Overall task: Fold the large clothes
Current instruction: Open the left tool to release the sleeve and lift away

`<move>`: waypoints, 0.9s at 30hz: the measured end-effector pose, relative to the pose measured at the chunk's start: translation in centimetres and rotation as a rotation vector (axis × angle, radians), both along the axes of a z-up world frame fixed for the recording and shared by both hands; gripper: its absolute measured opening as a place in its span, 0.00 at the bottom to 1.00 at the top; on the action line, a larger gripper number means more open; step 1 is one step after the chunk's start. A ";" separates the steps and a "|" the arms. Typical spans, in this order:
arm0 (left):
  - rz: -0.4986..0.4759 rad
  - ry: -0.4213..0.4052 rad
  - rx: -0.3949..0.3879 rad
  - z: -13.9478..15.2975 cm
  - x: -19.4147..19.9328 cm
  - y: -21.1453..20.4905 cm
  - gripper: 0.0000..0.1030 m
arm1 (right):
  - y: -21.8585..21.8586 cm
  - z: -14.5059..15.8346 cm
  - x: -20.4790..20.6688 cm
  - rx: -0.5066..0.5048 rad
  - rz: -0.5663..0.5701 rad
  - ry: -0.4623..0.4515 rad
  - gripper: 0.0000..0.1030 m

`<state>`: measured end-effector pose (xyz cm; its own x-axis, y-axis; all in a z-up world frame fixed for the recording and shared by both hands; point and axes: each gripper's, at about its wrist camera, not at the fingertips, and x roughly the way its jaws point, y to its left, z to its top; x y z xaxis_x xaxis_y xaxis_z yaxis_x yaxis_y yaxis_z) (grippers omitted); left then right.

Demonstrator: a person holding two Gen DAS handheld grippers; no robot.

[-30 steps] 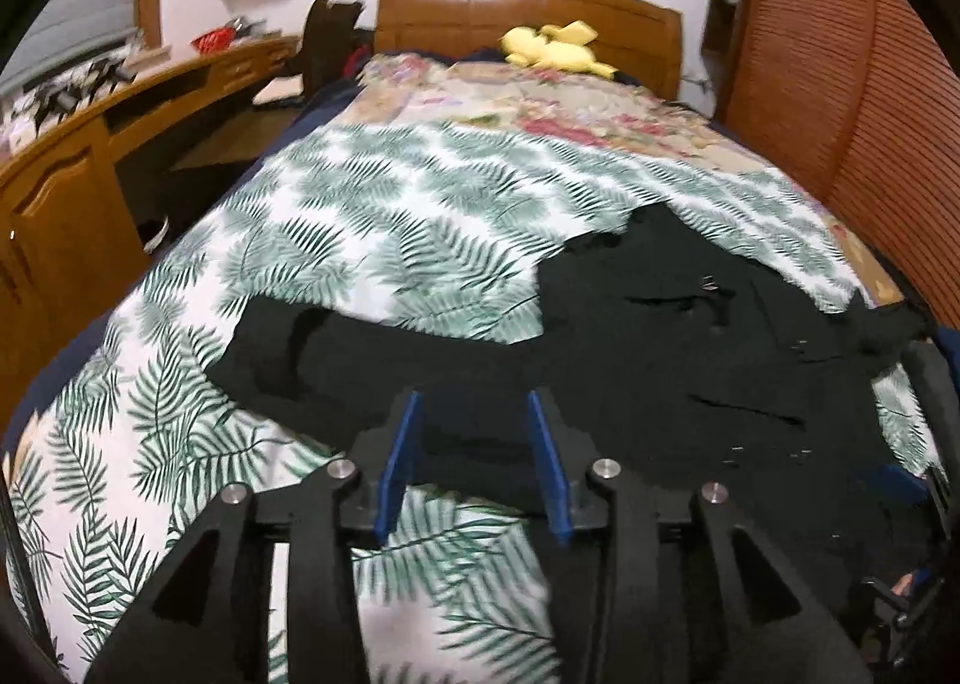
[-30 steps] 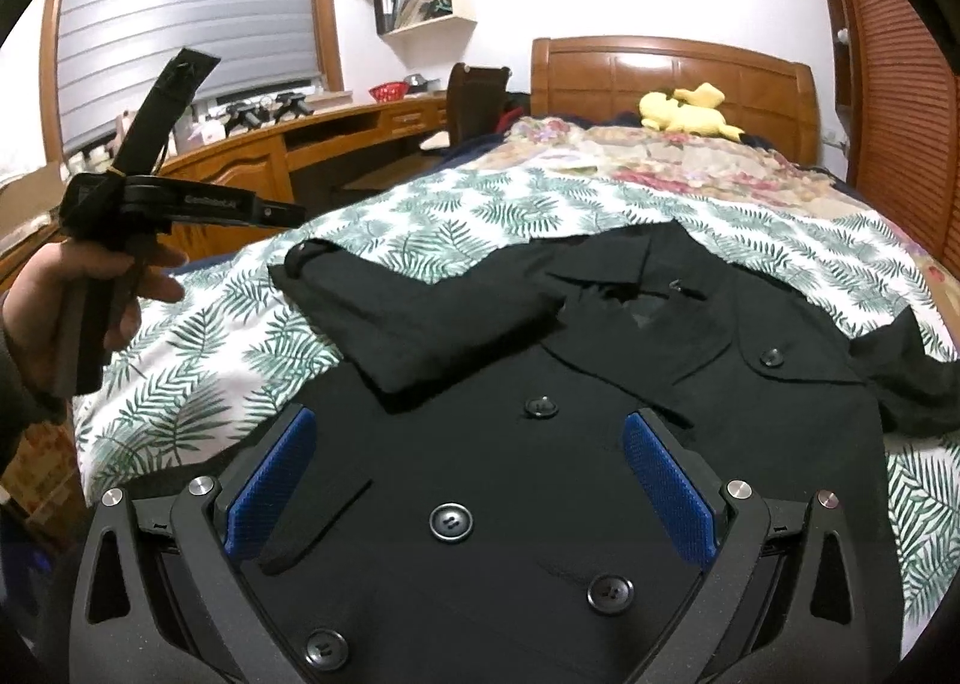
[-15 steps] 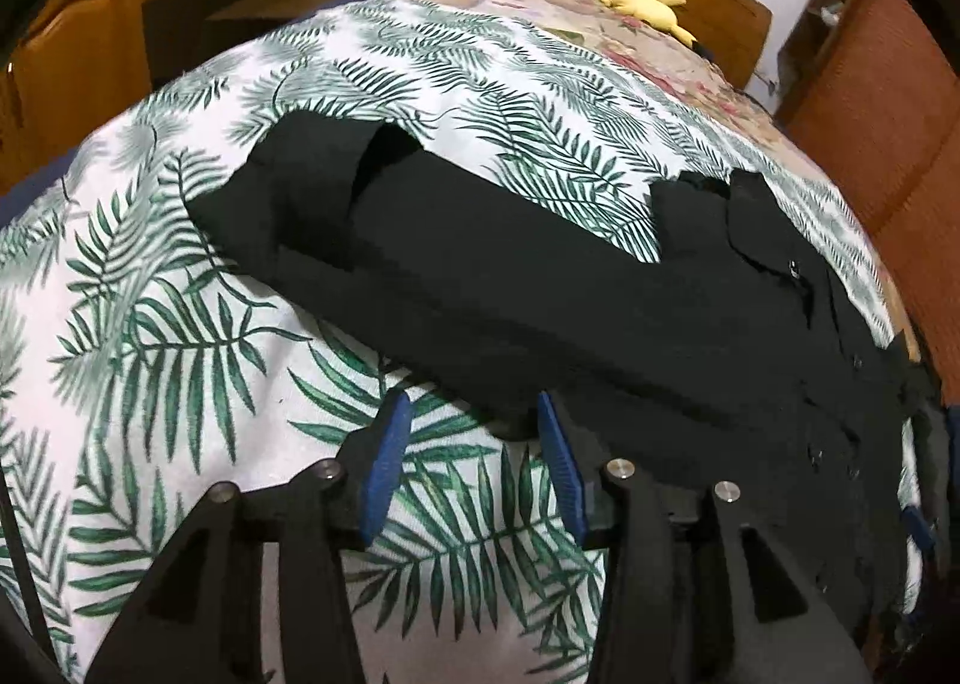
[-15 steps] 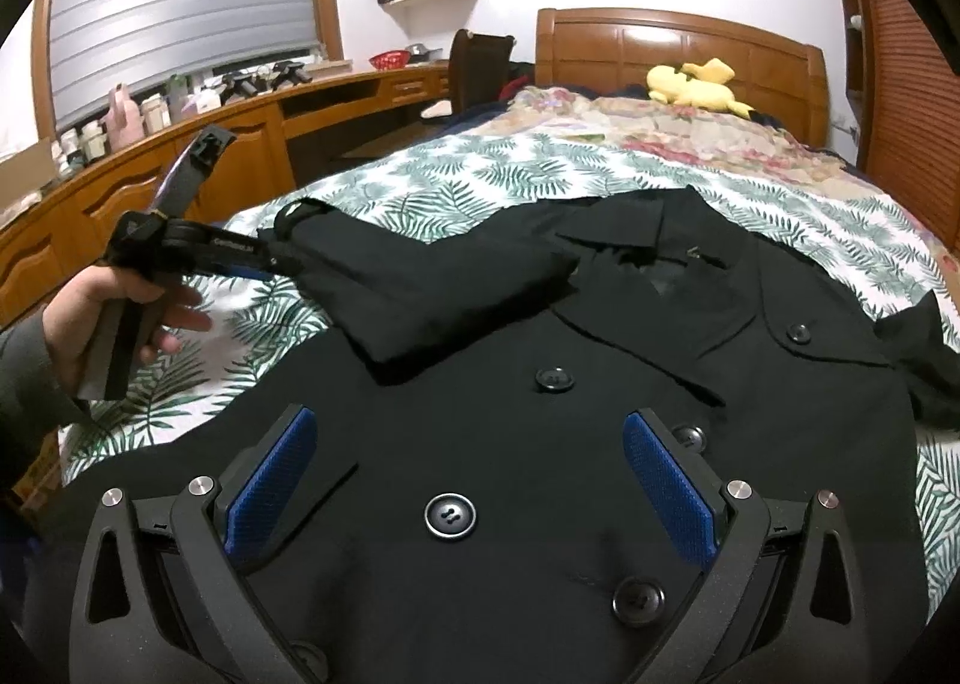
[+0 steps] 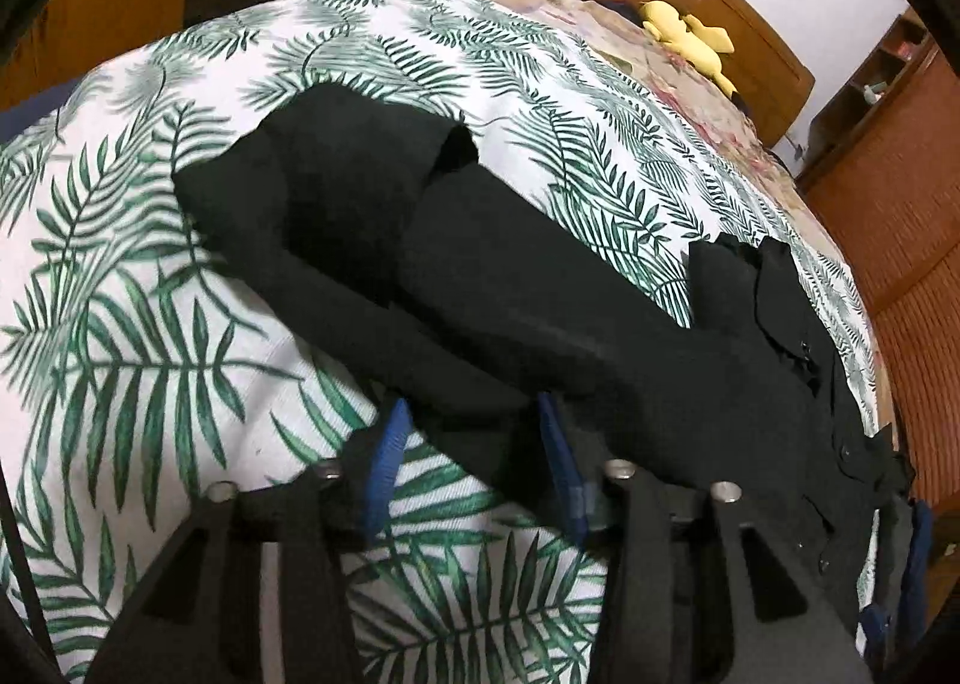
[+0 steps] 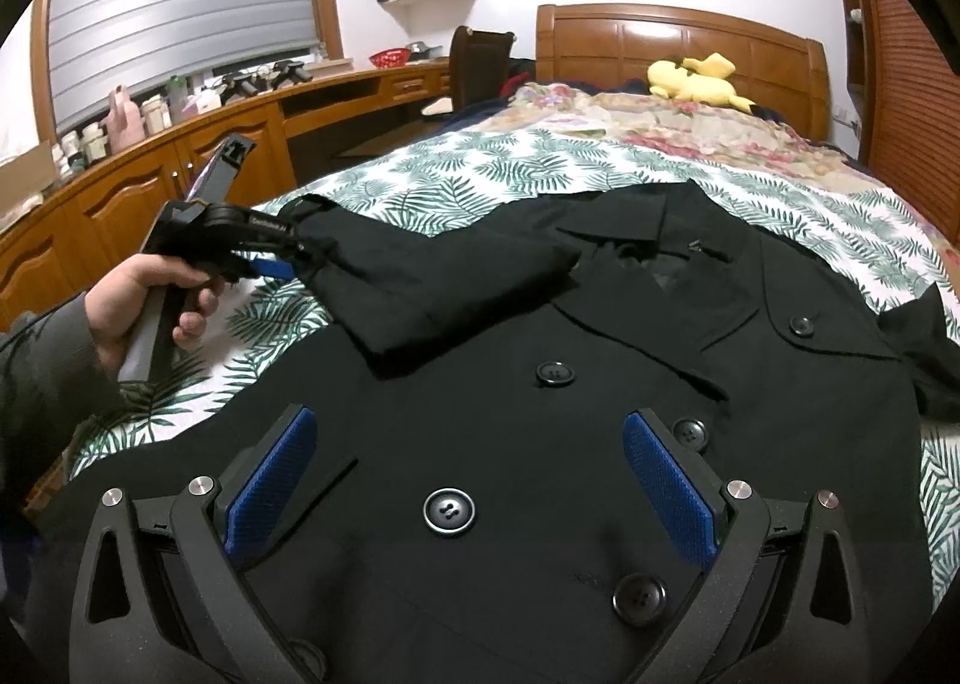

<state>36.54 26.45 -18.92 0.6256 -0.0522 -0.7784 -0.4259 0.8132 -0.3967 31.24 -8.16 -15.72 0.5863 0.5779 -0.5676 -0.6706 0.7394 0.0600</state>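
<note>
A black buttoned coat (image 6: 540, 384) lies face up on the bed, collar toward the headboard. Its left sleeve (image 5: 372, 240) stretches out over the leaf-print bedspread (image 5: 120, 354); the sleeve also shows in the right wrist view (image 6: 432, 276). My left gripper (image 5: 474, 432) is open, with the lower edge of the sleeve between its blue pads; it also shows in the right wrist view (image 6: 282, 264) at the sleeve's edge. My right gripper (image 6: 468, 474) is open wide and empty, just above the coat's front buttons.
A wooden headboard (image 6: 678, 42) with a yellow plush toy (image 6: 696, 78) is at the far end. A long wooden desk (image 6: 180, 168) with small items runs along the left of the bed. A slatted wooden wardrobe (image 5: 900, 240) stands on the right.
My left gripper has come down and forward to the sleeve, whose edge now sits between its open pads. My right gripper has stayed over the coat's front.
</note>
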 end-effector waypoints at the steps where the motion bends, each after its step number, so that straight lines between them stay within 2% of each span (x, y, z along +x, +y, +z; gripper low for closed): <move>1: -0.007 0.005 0.015 0.1 0.2 -0.2 0.22 | -0.1 0.0 0.0 0.000 0.000 -0.001 1.00; 3: -0.006 -0.002 0.009 0.2 0.4 -0.1 0.02 | -0.2 0.0 -0.1 -0.002 -0.003 0.001 1.00; 4: -0.008 -0.009 0.002 0.3 0.4 0.0 0.01 | -0.4 -0.1 0.0 -0.002 -0.005 0.001 1.00; 7: 0.000 -0.026 0.025 1.1 0.3 -0.3 0.00 | -1.0 0.0 0.0 0.000 -0.016 0.000 1.00; 10: -0.024 -0.064 0.097 3.3 -0.2 -2.1 0.00 | -1.6 0.2 -0.2 -0.003 -0.024 -0.013 1.00; 15: -0.123 -0.141 0.193 8.3 -1.2 -7.0 0.00 | -2.8 1.0 -0.8 0.000 -0.034 -0.037 1.00; 20: -0.233 -0.228 0.225 13.2 -3.0 -12.7 0.00 | -4.3 1.9 -2.1 -0.012 -0.061 -0.073 1.00; 24: -0.320 -0.283 0.278 15.7 -4.6 -17.5 0.00 | -6.2 3.3 -3.3 -0.004 -0.096 -0.103 1.00; 27: -0.377 -0.307 0.281 16.7 -5.5 -20.6 0.00 | -7.5 3.8 -3.1 0.038 -0.112 -0.040 1.00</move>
<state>31.02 5.90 -2.18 0.8040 -0.1331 -0.5795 0.0157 0.9790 -0.2031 28.14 -15.70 -11.93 0.6703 0.5283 -0.5211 -0.5865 0.8074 0.0642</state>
